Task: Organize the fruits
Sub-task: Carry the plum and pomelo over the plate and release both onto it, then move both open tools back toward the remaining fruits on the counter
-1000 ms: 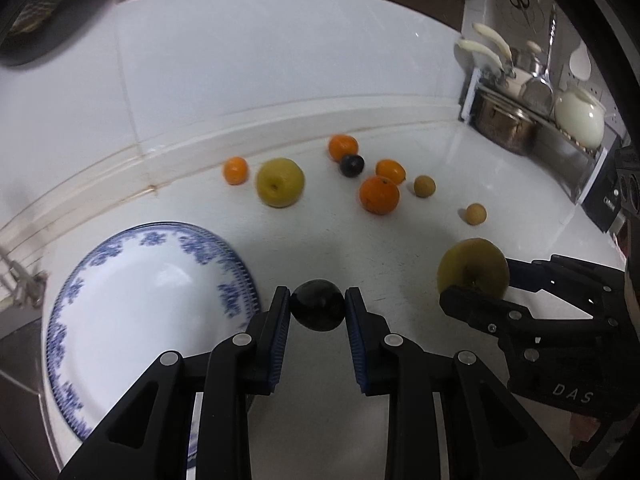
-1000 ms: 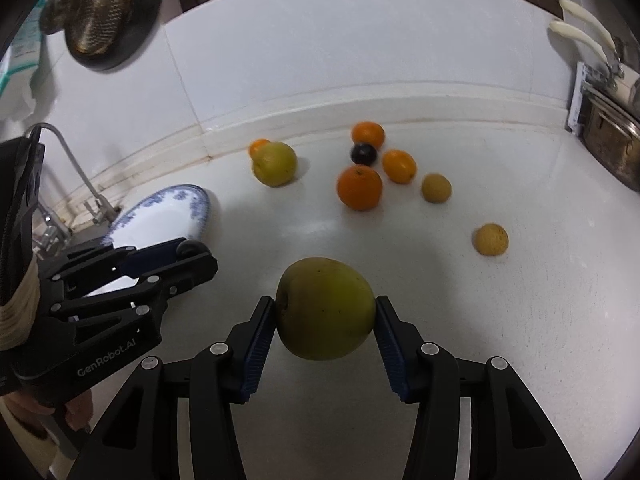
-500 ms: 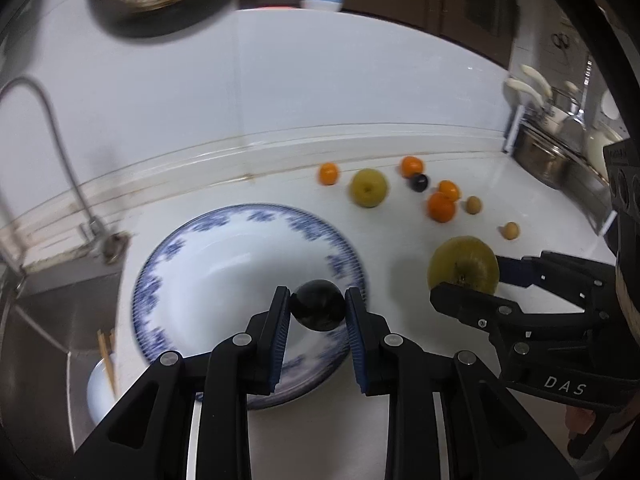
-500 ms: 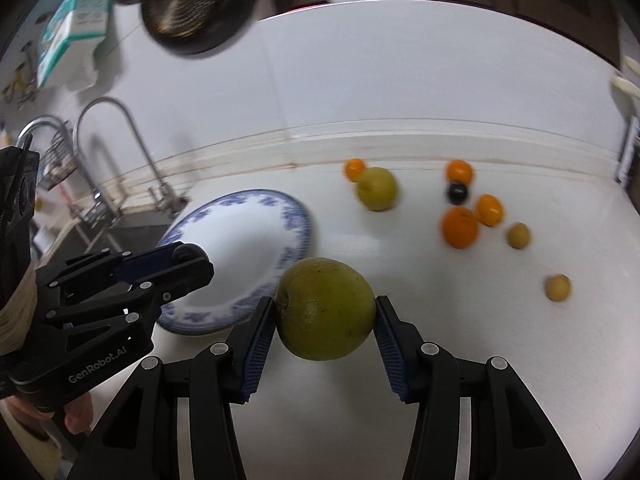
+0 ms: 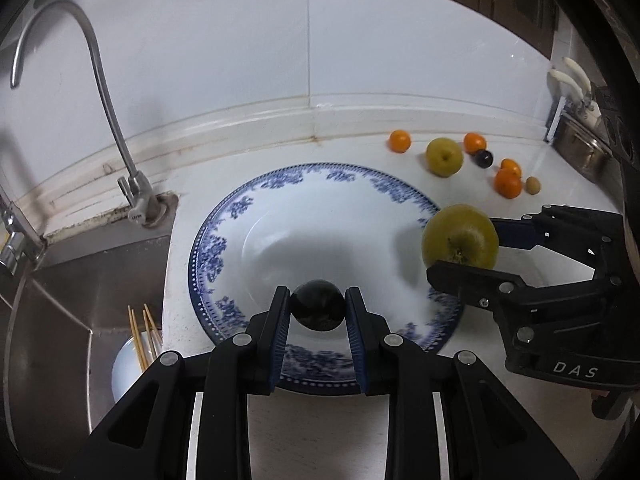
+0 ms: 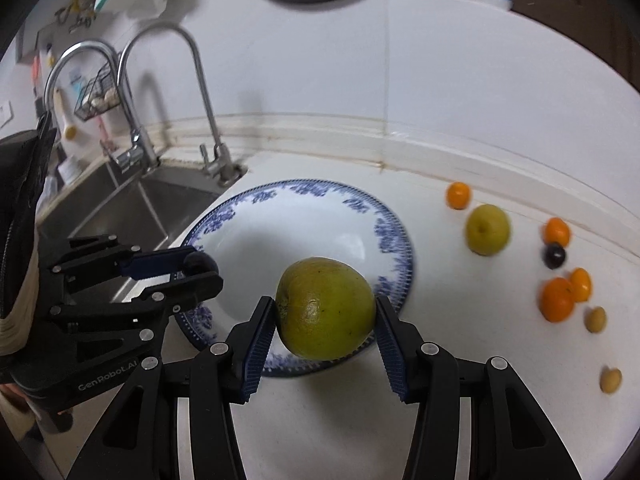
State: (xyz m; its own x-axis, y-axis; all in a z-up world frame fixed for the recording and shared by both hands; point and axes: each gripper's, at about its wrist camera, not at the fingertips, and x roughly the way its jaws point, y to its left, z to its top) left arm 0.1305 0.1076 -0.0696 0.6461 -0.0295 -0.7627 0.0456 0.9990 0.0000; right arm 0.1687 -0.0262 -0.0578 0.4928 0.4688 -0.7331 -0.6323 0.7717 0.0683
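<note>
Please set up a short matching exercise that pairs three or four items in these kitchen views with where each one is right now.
Things:
1. dark plum
2. large green fruit
3. blue-patterned plate
4. chopsticks

Places:
A. in the sink
B. in the right gripper
C. on the counter beside the sink
D. in the left gripper

Pairs: 1-D, 2-B, 3-C, 4-A

The plate sits on the counter at mid-frame in the left wrist view, with the sink to its left and the faucet at the sink's rear edge. The dark plum hangs over the plate's near part, the large pear over its right rim. Loose fruit lies at upper right: a second pear, mandarins and another plum. Chopsticks stand in a bowl in the sink, lower left.
</note>
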